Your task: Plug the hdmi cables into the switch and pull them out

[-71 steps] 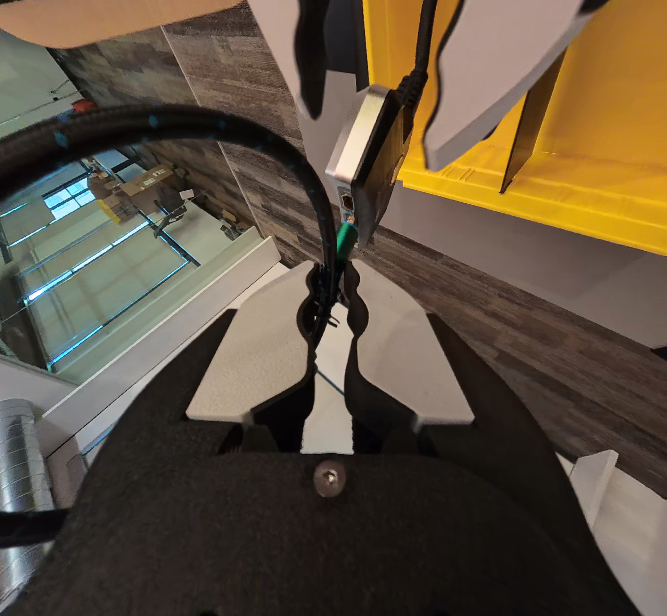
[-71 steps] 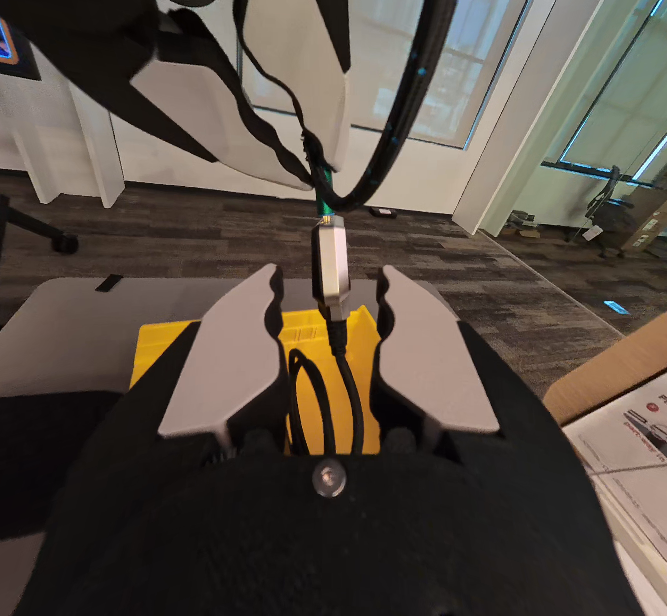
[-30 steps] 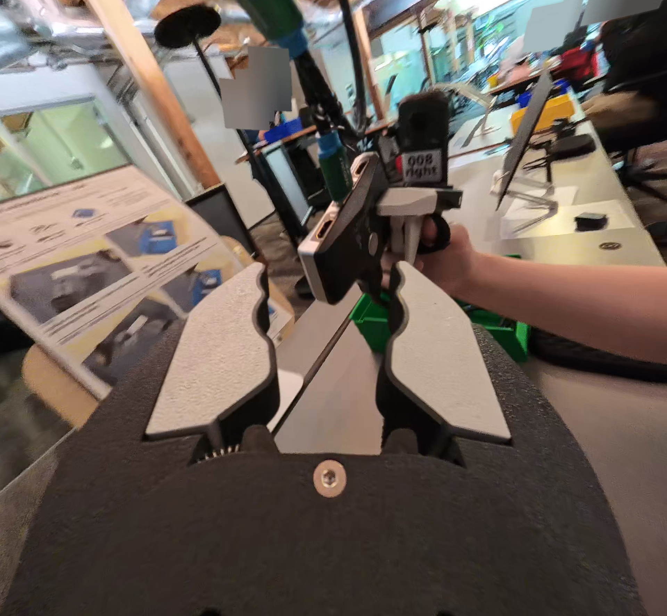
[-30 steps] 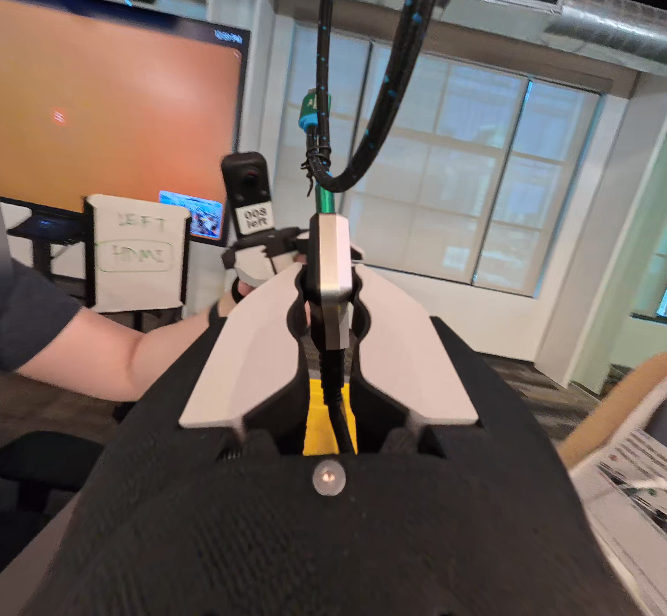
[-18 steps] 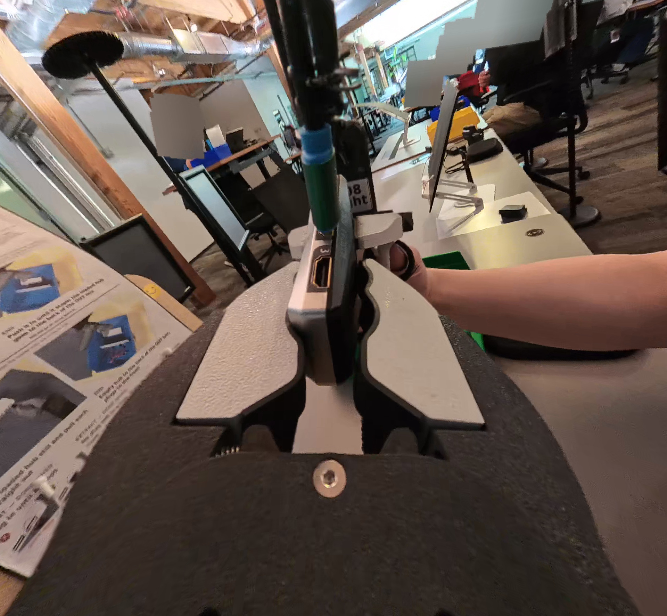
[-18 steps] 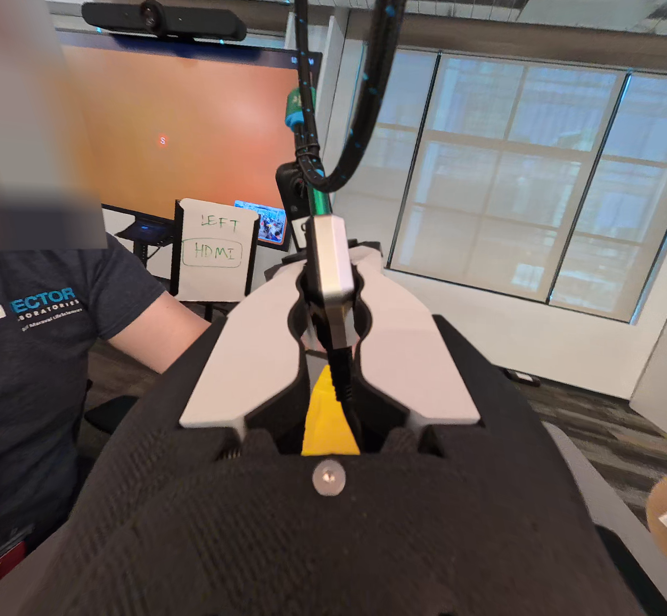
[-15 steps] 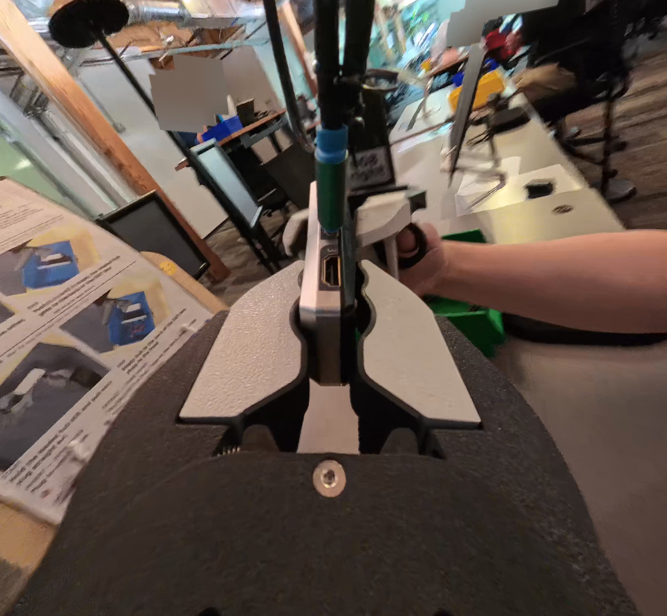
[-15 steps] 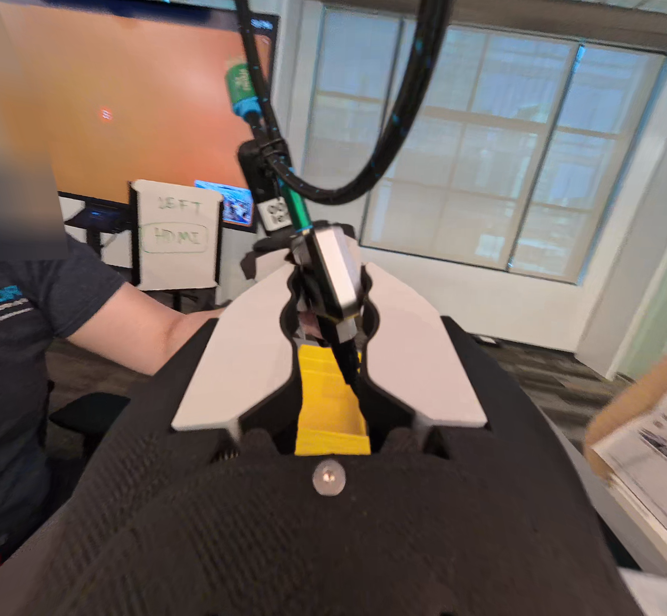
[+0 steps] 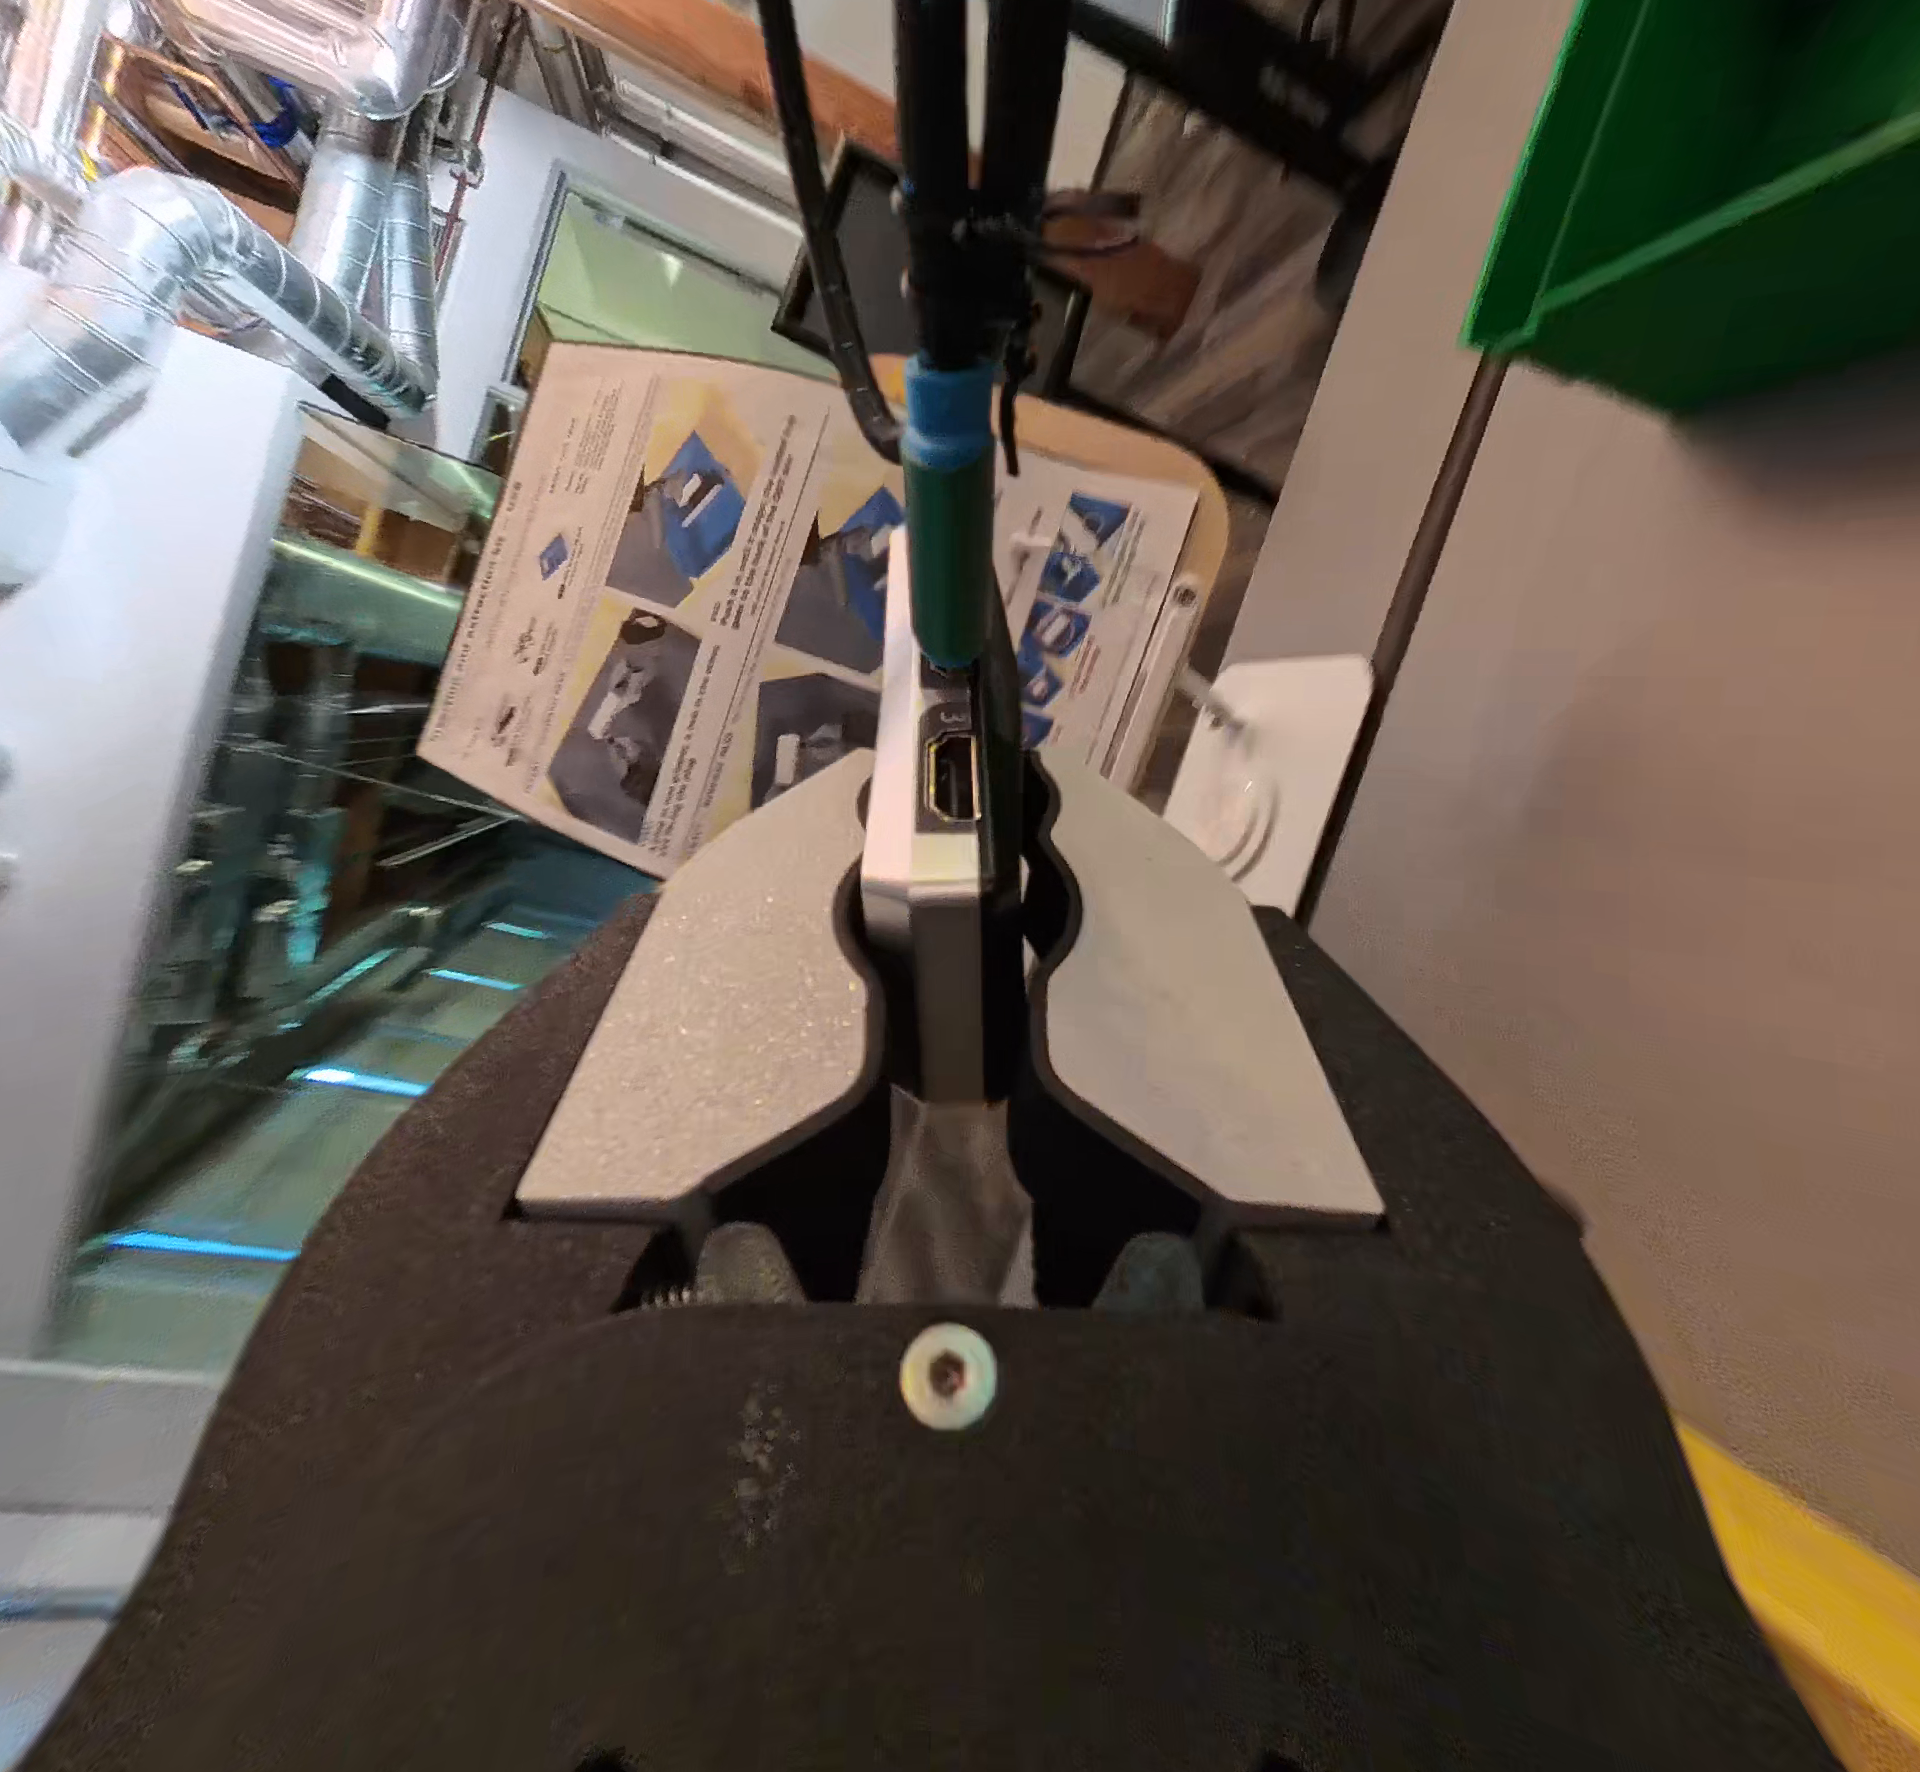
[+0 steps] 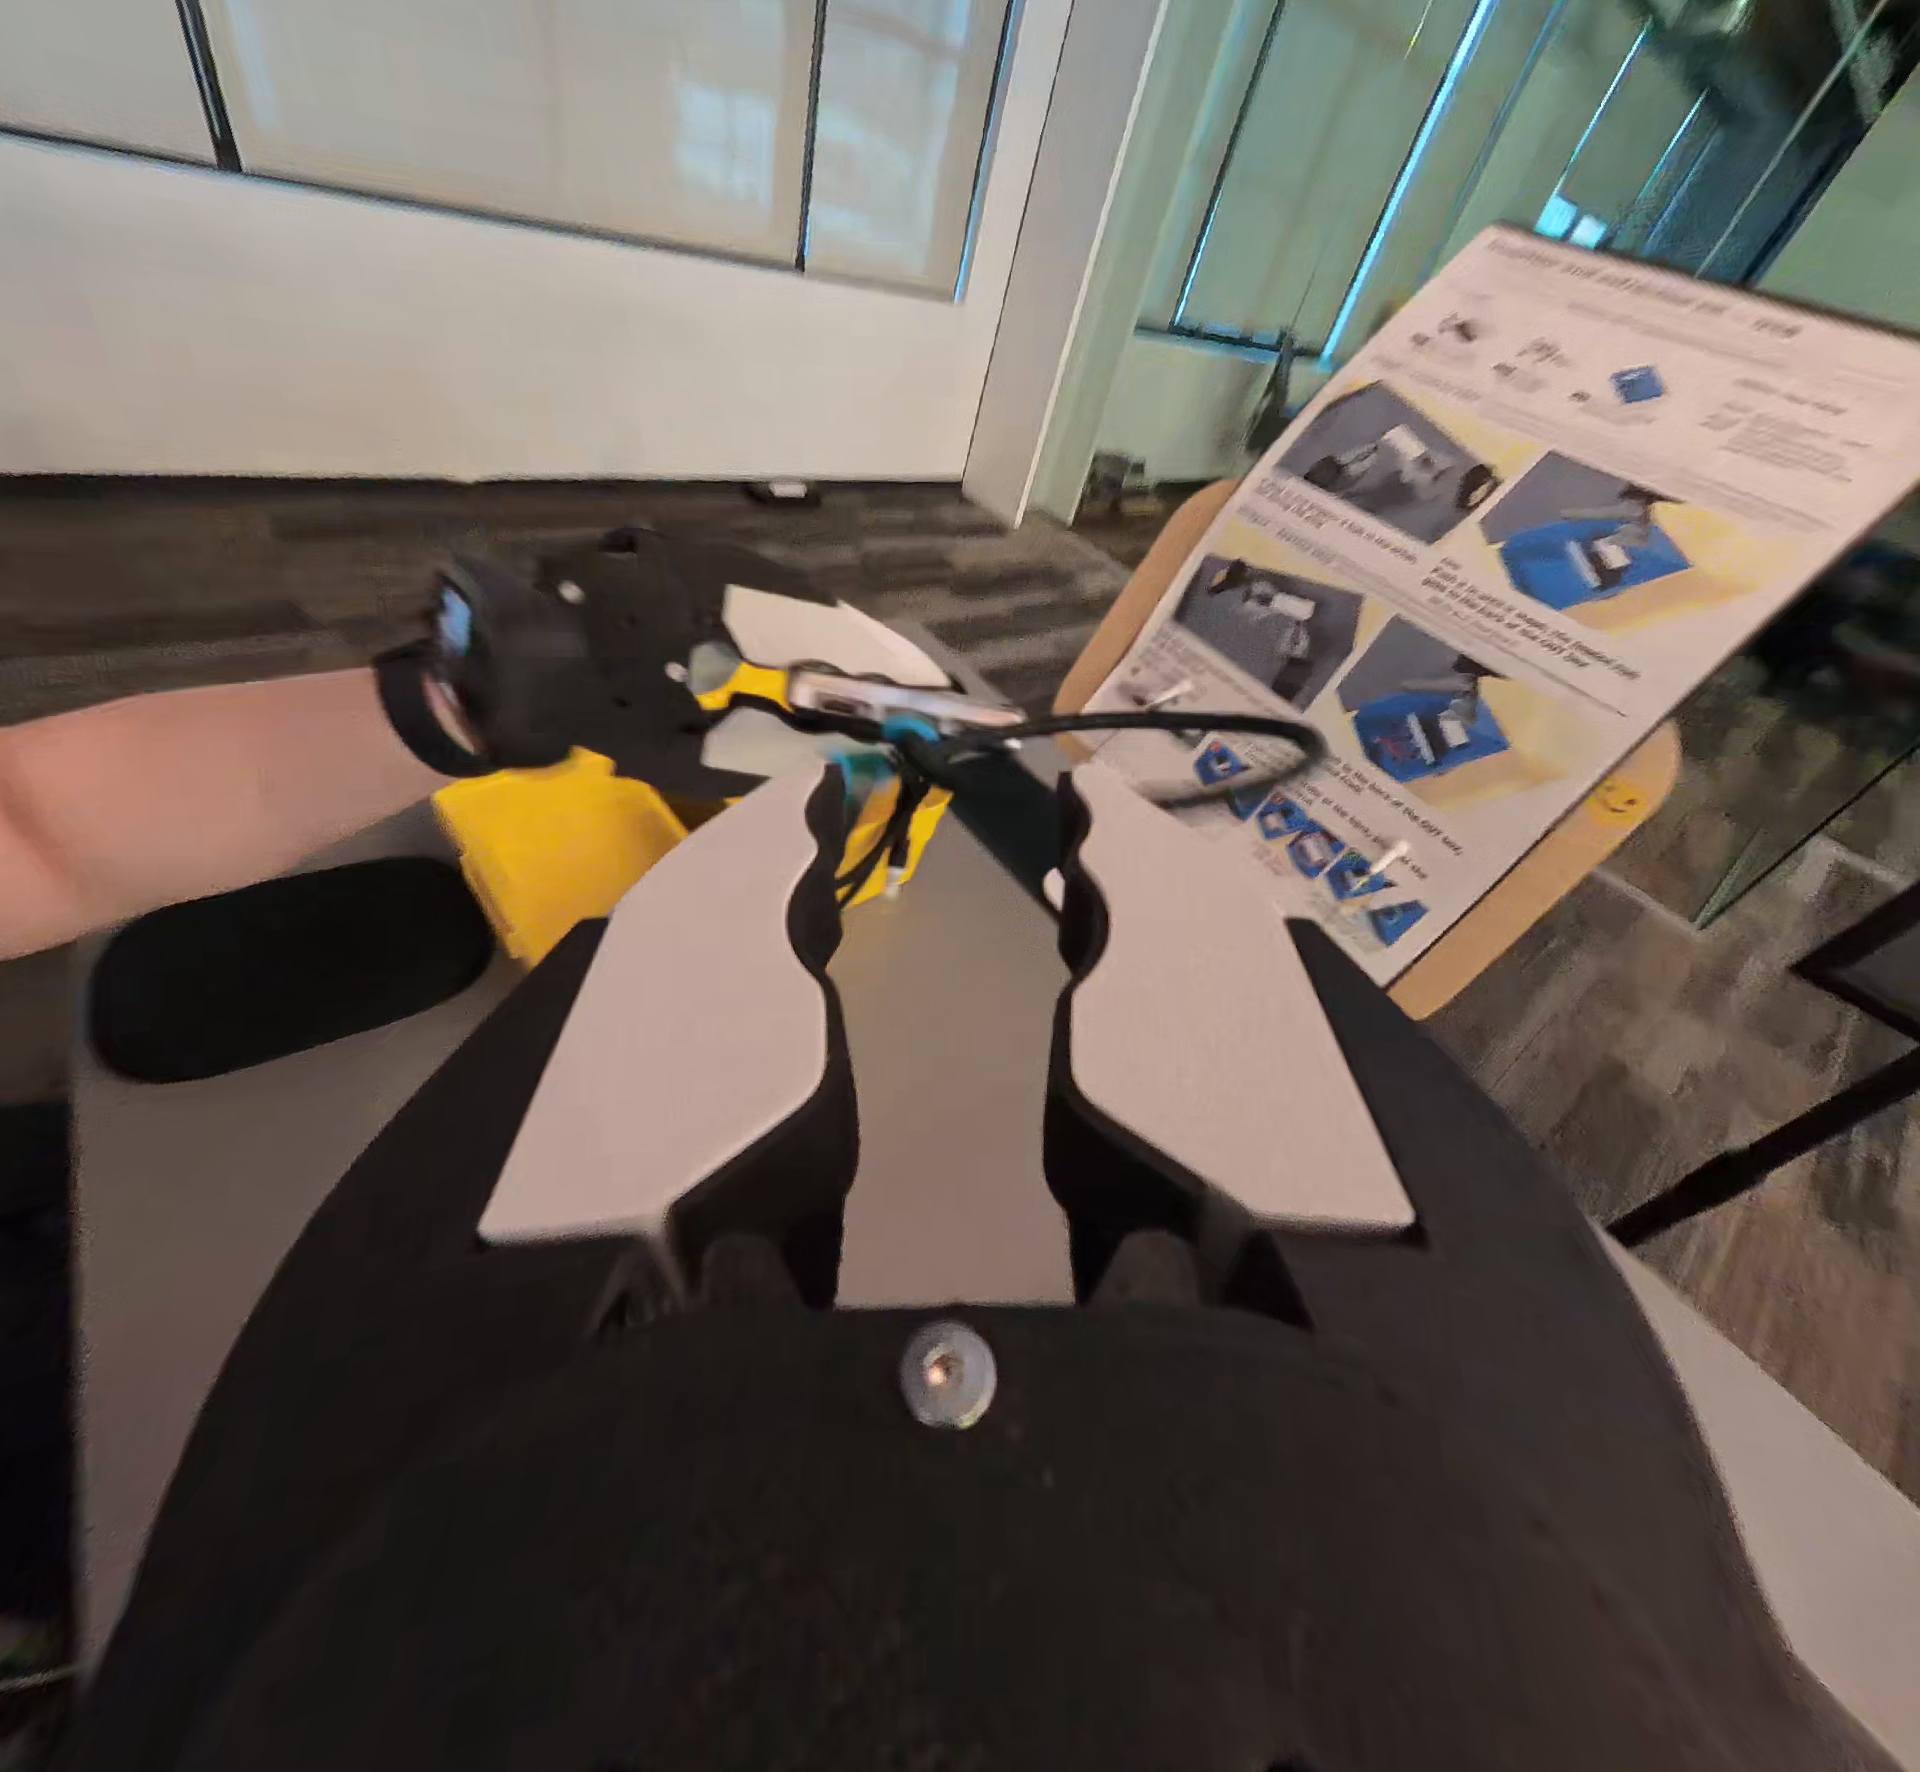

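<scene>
Here the left gripper [image 9: 948,849] has its jaws pressed against the two flat sides of the silver switch [image 9: 925,891], which stands on edge between them with one open port facing the camera just past the fingertips. Directly beyond that port, a green HDMI plug [image 9: 943,569] with a blue collar is seated in the switch's far port, its black braided cable [image 9: 940,112] running straight away from the jaws, tied to a thinner black lead. A printed instruction board [image 9: 665,600] leans beyond the left finger, and a green bin [image 9: 1704,143] hangs off past the right finger. The right gripper [image 10: 943,818] has its jaws spread, nothing between them but bare grey table [image 10: 951,1047]. Ahead of its fingertips sit a yellow bin [image 10: 551,829] and the other gripper clamping the switch.
</scene>
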